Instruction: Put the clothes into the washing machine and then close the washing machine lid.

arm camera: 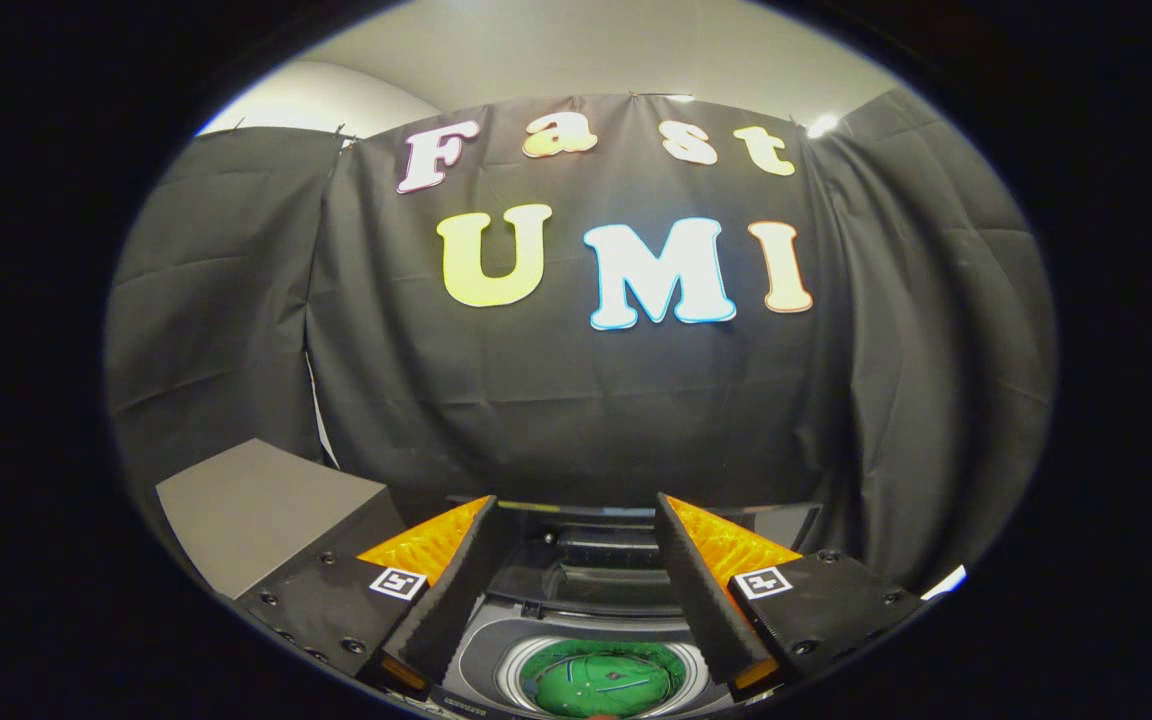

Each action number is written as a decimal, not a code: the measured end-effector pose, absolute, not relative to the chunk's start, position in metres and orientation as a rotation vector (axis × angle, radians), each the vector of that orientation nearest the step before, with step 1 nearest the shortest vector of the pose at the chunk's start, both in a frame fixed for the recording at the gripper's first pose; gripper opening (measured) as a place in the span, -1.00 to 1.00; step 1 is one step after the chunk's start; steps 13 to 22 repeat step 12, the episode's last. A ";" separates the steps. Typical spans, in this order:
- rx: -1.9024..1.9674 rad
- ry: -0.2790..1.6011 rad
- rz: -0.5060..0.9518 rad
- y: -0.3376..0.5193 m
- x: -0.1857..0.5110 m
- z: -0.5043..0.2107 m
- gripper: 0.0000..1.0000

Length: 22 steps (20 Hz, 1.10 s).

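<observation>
Clothes: a green garment (601,678) is seen lying inside the drum, low between the two fingers; a few small light and dark marks are visible on it.
Washing machine: a top-loading washing machine (481,650) is seen from above, with a grey top and a round ribbed drum rim around the garment.
Lid: the dark lid (604,560) is seen raised at the back of the opening, beyond the drum and between the fingertips; the opening is left uncovered.
Gripper: the gripper (576,510) is held above the machine, pointed toward the booth wall.
Fingers: the two fingers (441,545) are spread wide apart, orange on the outer faces and dark-padded on the inner ones; nothing is held between them and nothing is touched by them.
Markers: a small black-and-white square tag is carried on each finger base.
Box: a grey flat-topped box (256,510) is seen just to the left of the machine, beside the left finger.
Wall: black cloth (576,400) is hung behind the machine.
</observation>
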<state>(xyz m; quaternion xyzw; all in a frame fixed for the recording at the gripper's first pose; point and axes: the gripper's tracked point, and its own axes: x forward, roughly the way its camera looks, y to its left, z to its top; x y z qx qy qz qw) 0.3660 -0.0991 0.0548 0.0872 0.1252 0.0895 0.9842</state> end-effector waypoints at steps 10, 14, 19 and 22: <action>0.168 0.380 0.081 -0.107 0.454 0.022 0.93; 0.153 0.422 0.054 -0.110 0.467 0.010 0.93; 0.153 0.422 0.054 -0.110 0.467 0.010 0.93; 0.153 0.422 0.054 -0.110 0.467 0.010 0.93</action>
